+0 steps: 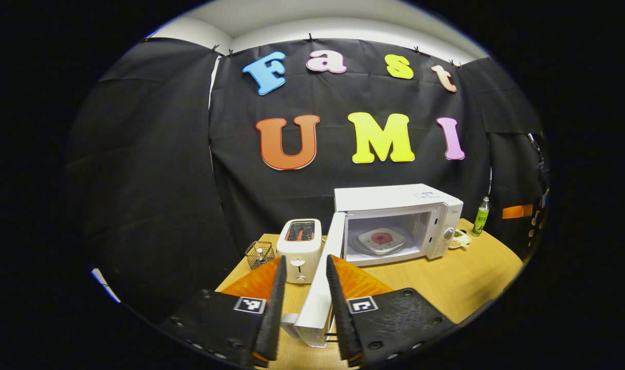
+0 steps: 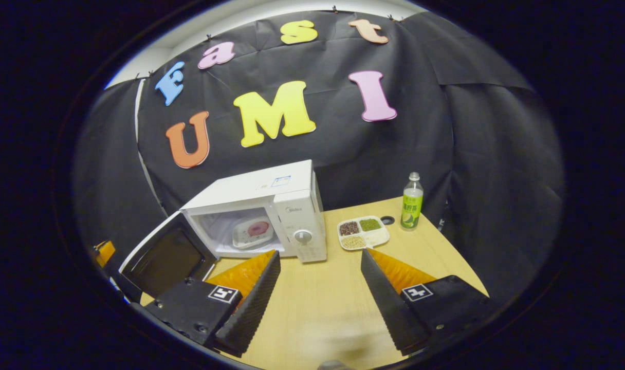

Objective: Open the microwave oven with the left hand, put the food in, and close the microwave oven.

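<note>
White microwave door (image 1: pixel 317 288) stands swung open, edge-on between my left claw (image 1: pixel 302 308) fingers, its long axis upright. I cannot tell whether both press on it. Food plate (image 1: pixel 382 240) already sits inside the microwave (image 1: pixel 394 198). Right claw (image 2: pixel 320 293) hovers spread and empty above the counter (image 2: pixel 317 308). I judge closing falls to the left.

table (image 2: pixel 323 303): pale wood, matt; microwave oven (image 2: pixel 271 203): glossy white casing; basket (image 1: pixel 259 254): wire metal; wall: matt cloth
</note>
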`<action>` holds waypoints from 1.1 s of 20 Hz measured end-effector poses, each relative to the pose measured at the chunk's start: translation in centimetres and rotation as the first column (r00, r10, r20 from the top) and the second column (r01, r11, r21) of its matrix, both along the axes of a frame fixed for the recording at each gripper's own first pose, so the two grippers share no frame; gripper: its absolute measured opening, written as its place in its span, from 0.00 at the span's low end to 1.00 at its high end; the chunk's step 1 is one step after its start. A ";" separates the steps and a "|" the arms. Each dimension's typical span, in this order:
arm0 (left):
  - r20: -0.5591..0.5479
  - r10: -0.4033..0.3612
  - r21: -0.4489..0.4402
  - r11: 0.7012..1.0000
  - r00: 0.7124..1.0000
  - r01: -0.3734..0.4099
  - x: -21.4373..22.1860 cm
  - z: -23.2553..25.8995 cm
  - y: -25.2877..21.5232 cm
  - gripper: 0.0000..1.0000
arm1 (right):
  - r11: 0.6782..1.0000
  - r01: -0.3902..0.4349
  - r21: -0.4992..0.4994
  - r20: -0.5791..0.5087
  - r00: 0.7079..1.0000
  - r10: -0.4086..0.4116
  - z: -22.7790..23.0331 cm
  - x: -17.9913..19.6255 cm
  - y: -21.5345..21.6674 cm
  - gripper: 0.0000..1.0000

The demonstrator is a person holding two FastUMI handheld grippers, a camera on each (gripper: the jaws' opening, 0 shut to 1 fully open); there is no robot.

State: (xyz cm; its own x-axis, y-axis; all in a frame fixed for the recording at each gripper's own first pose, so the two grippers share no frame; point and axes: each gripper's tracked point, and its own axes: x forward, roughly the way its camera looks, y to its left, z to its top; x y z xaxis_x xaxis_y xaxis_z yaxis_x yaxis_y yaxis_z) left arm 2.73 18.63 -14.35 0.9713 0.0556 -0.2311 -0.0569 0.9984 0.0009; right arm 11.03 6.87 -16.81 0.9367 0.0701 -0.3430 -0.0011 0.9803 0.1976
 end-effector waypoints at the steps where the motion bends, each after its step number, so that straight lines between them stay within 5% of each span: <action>1: 0.006 0.025 0.009 1.000 1.000 -0.026 0.0 -0.2 0.9 0.21 | 1.000 0.005 -0.005 -0.002 1.000 -0.005 0.2 -0.5 -0.2 0.90; 3: -0.009 0.028 0.020 0.999 1.000 -0.027 -0.3 -1.7 1.8 0.00 | 1.000 0.014 -0.019 -0.004 1.000 -0.014 0.4 -1.6 -0.5 0.90; 4: -0.016 0.035 0.036 0.999 0.999 -0.035 -0.1 -2.6 2.4 0.01 | 1.000 0.016 -0.020 -0.001 1.000 -0.016 0.6 -1.8 -0.3 1.00; 6: -0.030 0.044 0.062 0.997 0.999 -0.042 -0.5 -3.8 3.9 0.00 | 1.000 0.020 -0.019 -0.009 1.000 -0.020 0.9 -2.5 -0.3 0.90; 17: -0.142 0.017 0.022 1.000 0.990 -0.014 -1.3 -11.0 4.8 0.00 | 0.993 0.100 0.061 -0.069 0.993 -0.096 0.7 -5.8 -1.7 0.91; 18: -0.146 0.004 0.019 1.000 0.989 -0.001 -1.5 -11.3 4.1 0.00 | 0.992 0.103 0.069 -0.071 0.993 -0.098 0.8 -6.0 -1.9 1.00; 19: -0.149 -0.005 0.023 1.000 0.989 0.009 -1.8 -11.4 3.6 0.00 | 0.992 0.105 0.072 -0.071 0.992 -0.100 0.9 -6.1 -2.0 0.91; 20: -0.150 -0.018 0.024 0.999 0.989 0.021 -2.0 -11.5 3.1 0.00 | 0.992 0.105 0.073 -0.068 0.993 -0.100 1.0 -6.3 -2.2 1.00; 22: -0.145 -0.049 0.005 0.999 0.988 0.051 -2.0 -11.4 1.1 0.00 | 0.992 0.105 0.070 -0.067 0.993 -0.100 1.1 -6.5 -2.5 1.00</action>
State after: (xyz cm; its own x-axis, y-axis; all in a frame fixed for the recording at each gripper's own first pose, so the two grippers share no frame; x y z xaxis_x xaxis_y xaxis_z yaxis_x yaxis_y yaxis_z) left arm 0.72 19.75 -25.73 0.9293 0.0105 -0.3691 -0.0057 0.9999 0.0142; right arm 4.54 4.36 -15.74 0.9167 0.0023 -0.3995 0.1135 0.9573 0.2658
